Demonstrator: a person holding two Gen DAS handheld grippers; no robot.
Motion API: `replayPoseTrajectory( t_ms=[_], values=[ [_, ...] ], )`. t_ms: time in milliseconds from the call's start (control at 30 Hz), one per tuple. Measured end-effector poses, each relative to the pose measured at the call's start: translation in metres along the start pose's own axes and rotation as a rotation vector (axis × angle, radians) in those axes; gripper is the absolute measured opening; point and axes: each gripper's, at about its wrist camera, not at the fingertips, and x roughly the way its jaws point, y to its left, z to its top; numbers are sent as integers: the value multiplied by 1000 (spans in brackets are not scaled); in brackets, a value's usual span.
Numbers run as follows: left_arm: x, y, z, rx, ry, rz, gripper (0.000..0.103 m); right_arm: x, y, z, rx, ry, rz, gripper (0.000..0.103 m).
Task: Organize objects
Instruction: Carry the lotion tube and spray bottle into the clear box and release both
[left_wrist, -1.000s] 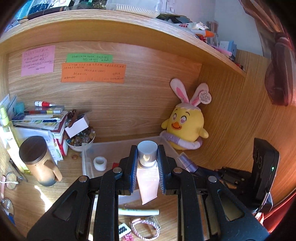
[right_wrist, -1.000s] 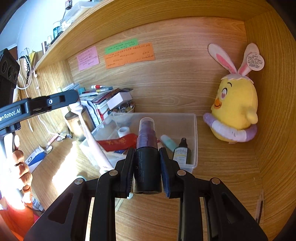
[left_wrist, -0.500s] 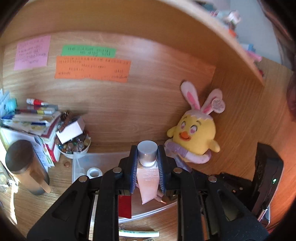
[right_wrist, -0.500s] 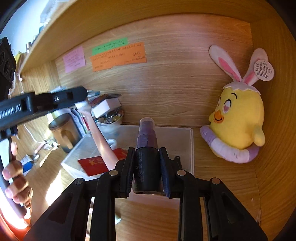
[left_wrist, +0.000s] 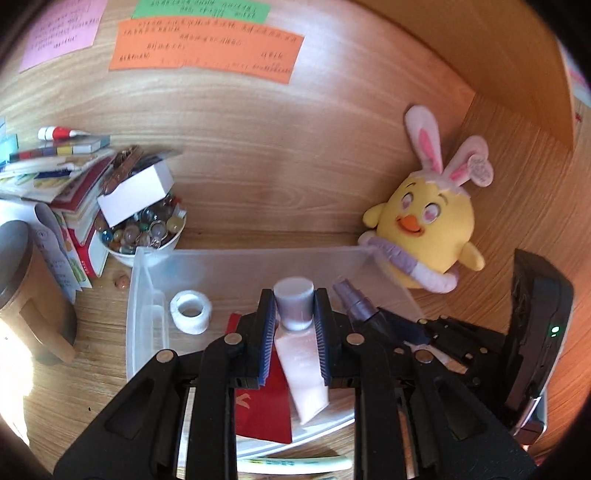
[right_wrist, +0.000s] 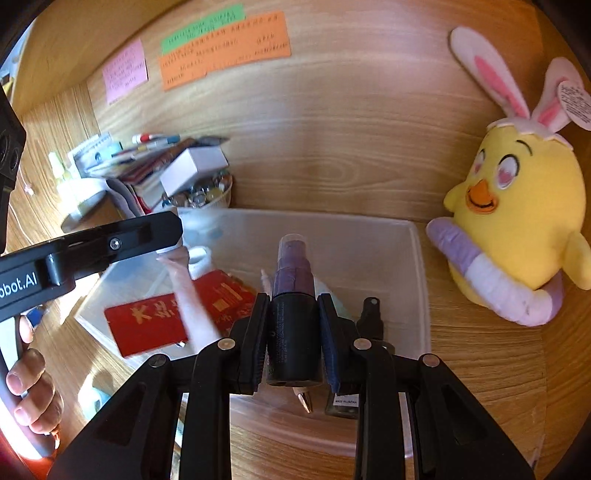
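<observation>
Grippers, left (left_wrist: 294, 325) clamped on pink tube (left_wrist: 301, 373), right (right_wrist: 294, 332) on dark spray bottle (right_wrist: 293, 321), lowered closer over clear bin (right_wrist: 421, 266), ready for drop-off.

Tape roll (left_wrist: 191, 312) inside bin (left_wrist: 142, 295)

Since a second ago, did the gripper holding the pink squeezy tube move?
Yes. The left gripper, shut on the pink tube, has come forward and down over the clear plastic bin; the yellow chick plush looks nearer.
</observation>
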Motion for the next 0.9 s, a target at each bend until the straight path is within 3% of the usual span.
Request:
replayPoseTrajectory(
  t_ms=[333,567,733,833,900],
  values=[
    [20,21,-10,-33,70,54,22,15,4,-6,-31,42,-29,23],
    [15,27,-11,-51,64,86,50,20,6,-8,-39,55,-58,24],
    [9,26,-13,-39,55,110,59,20,6,-9,-43,64,-72,24],
    [3,24,-14,-21,51,123,64,16,6,-9,-42,59,-71,30],
    [-1,22,-16,-6,46,134,71,10,7,-8,-47,44,-85,40]
  ],
)
